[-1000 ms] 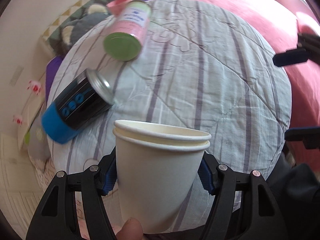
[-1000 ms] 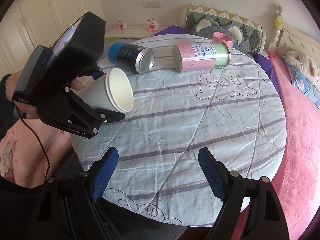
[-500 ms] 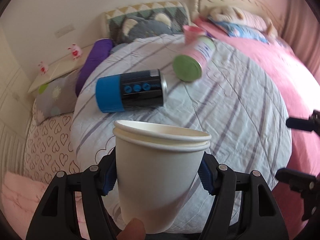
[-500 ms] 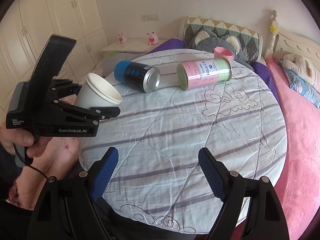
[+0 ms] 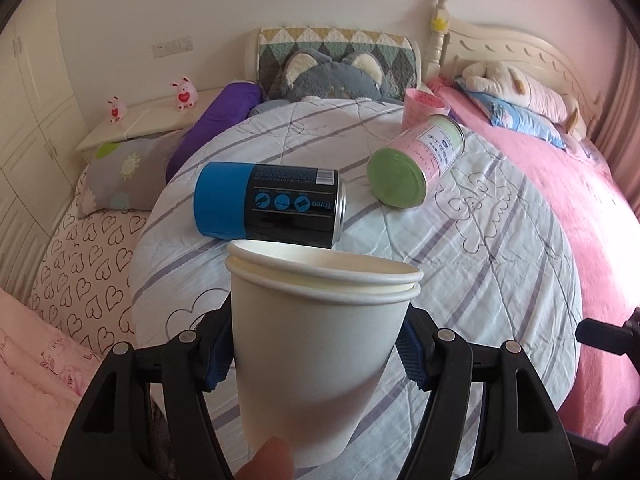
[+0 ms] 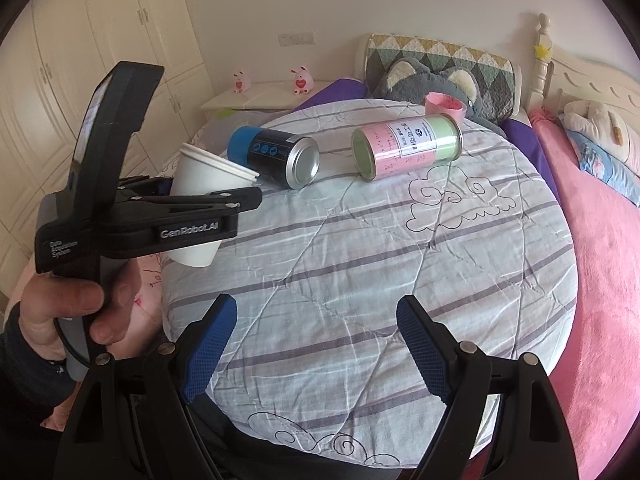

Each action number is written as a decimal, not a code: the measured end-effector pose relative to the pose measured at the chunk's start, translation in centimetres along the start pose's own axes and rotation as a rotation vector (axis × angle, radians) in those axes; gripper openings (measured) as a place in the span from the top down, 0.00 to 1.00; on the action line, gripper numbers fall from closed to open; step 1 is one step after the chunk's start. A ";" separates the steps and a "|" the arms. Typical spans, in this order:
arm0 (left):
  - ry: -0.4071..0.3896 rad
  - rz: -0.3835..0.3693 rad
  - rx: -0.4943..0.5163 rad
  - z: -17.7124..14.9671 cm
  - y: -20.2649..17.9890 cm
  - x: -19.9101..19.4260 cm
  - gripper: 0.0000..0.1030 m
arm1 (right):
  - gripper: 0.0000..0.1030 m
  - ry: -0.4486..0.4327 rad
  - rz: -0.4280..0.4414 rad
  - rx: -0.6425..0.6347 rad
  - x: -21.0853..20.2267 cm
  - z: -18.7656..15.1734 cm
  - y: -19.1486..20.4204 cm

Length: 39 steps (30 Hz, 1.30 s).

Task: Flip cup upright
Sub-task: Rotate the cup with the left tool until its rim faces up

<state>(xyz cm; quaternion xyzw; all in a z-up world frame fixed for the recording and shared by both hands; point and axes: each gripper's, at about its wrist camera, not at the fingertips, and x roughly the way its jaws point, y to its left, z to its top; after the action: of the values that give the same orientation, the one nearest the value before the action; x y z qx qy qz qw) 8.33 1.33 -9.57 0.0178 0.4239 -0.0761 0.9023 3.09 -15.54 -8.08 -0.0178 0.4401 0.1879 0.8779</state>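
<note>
A white paper cup (image 5: 320, 352), a nested pair with two rims, stands mouth up between the blue pads of my left gripper (image 5: 316, 356), which is shut on it. In the right wrist view the cup (image 6: 204, 184) is held in the air at the left edge of the round table (image 6: 360, 280), nearly upright and tilted slightly. The left gripper (image 6: 208, 208) shows there from the side. My right gripper (image 6: 316, 344) is open and empty over the table's near edge.
A blue and black can (image 5: 268, 204) and a pink and green can (image 5: 416, 164) lie on their sides at the table's far part. A small pink cup (image 5: 424, 108) stands behind them. A pink bed (image 5: 592, 208) is at the right, pillows at the left.
My left gripper has rotated with the cup, which went from lying sideways to nearly upright. The right gripper has stayed open and drawn back slightly.
</note>
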 end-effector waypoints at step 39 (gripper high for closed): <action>-0.069 -0.039 0.035 -0.1 -1.8 1.5 0.14 | 0.19 0.031 0.004 0.035 1.3 0.1 -1.9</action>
<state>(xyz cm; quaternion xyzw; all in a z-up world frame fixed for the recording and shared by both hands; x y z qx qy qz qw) 8.93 -0.57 -10.67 0.0227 0.3914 -0.1014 0.9143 4.56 -16.89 -9.33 -0.0044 0.4567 0.1816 0.8709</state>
